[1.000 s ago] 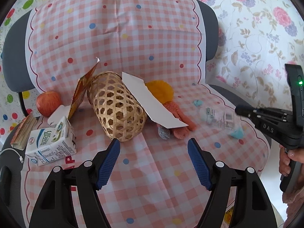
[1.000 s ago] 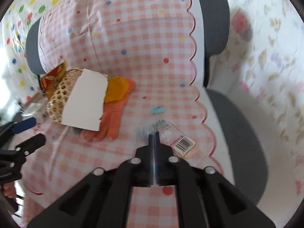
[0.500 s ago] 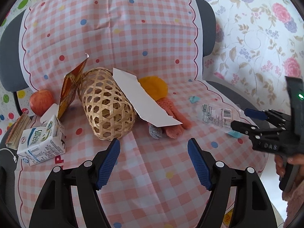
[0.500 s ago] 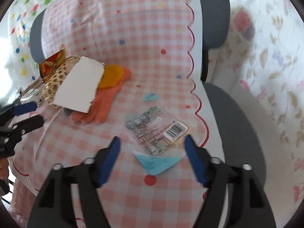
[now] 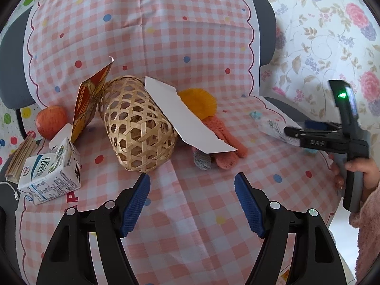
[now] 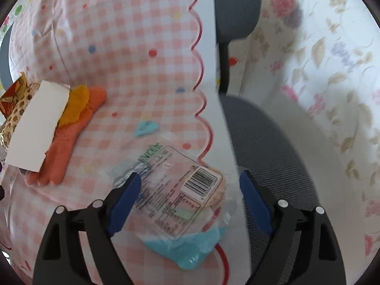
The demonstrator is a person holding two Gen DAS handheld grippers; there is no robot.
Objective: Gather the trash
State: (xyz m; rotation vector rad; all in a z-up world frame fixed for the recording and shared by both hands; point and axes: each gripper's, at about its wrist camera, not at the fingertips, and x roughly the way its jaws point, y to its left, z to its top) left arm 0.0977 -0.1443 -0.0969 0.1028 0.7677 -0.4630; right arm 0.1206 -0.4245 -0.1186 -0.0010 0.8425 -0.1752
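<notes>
Right gripper straddling the clear wrapper
Both grippers' jaws are standing apart; the wrapper is lying near the checkered cloth's right edge.

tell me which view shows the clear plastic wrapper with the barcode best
The right wrist view: the clear wrapper lies flat between the open tongs, barcode legible. The left wrist view shows it edge-on, partly hidden behind the right gripper.

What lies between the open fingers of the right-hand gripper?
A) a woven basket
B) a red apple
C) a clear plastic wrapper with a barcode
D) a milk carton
C: the clear plastic wrapper, barcode up, lies on the checked cloth between the open fingers of the right gripper.
</notes>
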